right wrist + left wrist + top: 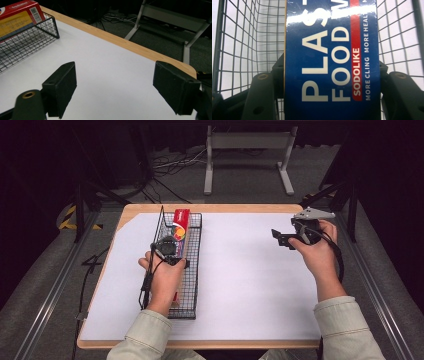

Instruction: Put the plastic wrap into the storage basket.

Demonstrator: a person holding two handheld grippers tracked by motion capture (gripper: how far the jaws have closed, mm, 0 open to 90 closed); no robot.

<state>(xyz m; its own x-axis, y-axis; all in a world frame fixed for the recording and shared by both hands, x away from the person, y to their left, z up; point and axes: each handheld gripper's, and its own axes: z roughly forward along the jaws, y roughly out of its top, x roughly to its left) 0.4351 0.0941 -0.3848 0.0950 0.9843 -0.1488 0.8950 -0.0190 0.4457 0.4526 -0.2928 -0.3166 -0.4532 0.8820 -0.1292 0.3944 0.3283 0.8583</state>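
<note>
Leftmost on the counter (250, 285), a black wire basket (194, 270) lies lengthwise on the white sheet, holding a long box of plastic food wrap (332, 62). Its far end, red with a colourful print, reaches the basket's back wall in the high view. The left gripper (172, 254) is down inside the basket, over the box's middle. In the left gripper view its two black jaws press against the blue box's long sides, clamped around it, with wire mesh on both sides. Further right, well apart from the basket, the right gripper (284, 239) is held above the bare sheet near the counter's far right corner. Its jaws stand wide apart, grasping nothing, pointing towards the basket.
</note>
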